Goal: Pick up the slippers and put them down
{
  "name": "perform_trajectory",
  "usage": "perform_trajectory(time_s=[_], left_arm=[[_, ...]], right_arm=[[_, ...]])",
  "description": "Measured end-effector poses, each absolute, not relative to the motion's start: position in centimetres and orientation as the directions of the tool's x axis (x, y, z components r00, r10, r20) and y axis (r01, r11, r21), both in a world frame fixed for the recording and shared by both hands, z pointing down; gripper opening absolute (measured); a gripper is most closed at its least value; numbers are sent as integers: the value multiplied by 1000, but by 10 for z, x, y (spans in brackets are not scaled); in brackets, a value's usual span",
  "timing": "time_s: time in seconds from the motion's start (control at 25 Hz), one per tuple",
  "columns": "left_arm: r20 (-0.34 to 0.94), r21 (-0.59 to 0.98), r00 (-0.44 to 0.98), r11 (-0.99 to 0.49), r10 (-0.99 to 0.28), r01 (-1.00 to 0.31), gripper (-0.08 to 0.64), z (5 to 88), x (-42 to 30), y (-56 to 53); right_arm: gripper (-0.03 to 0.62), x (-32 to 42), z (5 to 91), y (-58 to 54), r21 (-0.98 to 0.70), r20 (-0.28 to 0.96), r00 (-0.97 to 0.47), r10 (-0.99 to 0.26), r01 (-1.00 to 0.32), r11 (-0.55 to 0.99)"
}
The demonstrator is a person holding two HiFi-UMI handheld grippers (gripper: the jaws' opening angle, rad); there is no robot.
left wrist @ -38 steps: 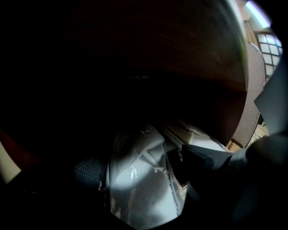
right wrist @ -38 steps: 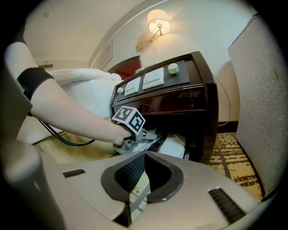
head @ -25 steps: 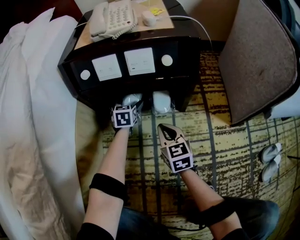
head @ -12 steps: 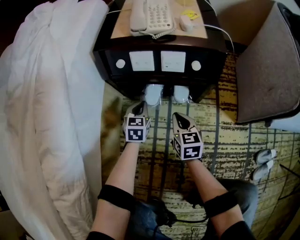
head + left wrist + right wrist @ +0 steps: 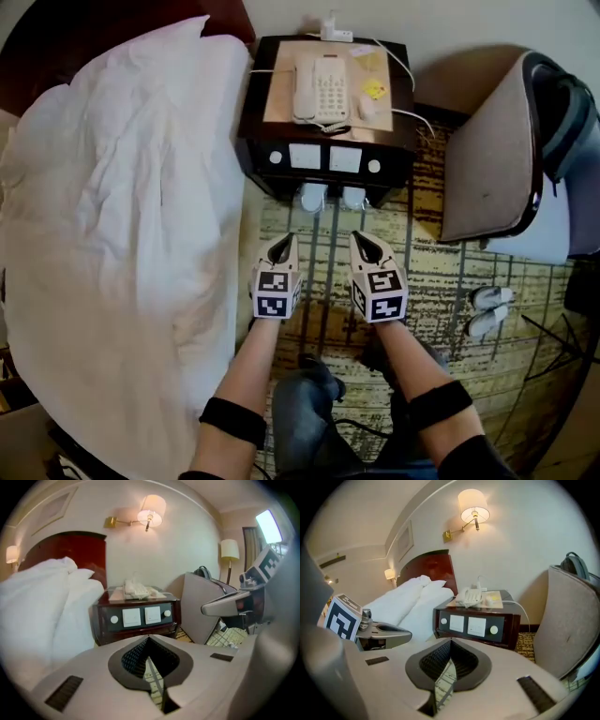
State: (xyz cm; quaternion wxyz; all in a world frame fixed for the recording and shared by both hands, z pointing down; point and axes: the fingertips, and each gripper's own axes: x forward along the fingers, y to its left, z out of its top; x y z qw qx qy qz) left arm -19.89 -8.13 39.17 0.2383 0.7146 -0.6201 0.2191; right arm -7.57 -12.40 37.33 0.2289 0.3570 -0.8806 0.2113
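Slippers (image 5: 312, 197) lie by the nightstand (image 5: 394, 171), beyond the left gripper (image 5: 282, 242) and right gripper (image 5: 364, 241), both closed, empty.

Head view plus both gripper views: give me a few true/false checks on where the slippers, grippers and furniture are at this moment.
1. The left gripper and the right gripper are both shut with nothing held. True.
2. A pair of white slippers pokes out from under the nightstand. True.
3. The phone lies on the mattress. False: the telephone sits on top of the nightstand.
4. The seat stands left of the nightstand. False: in the head view the chair is to its right, and the bed is on its left.
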Motion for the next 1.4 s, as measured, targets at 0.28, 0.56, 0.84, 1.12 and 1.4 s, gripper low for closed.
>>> perform_trajectory(time_s=[0.28,0.56,0.84,1.12,1.4], left_arm=[[570,96,122,-82,-812,-992,0,212,-182,-21],[528,85,124,-93,-840,-992,0,75,-167,53],[458,79,122,-96,-881,-992,0,14,-178,113],[456,88,165,-141,-875,-986,0,4,-156,147],[437,53,132,-121,-890,-991,1,-13,-135,180]], right_arm=[[0,-58,204,-84,-175,534,-660,-529,-698,694],[0,-27,80,-30,-124,505,-689,-520,-654,746],[0,8,15,15,-63,476,-685,-552,-652,755],[0,67,5,52,-45,485,-617,-620,-726,686],[0,121,16,83,-81,504,-590,-631,-760,645]])
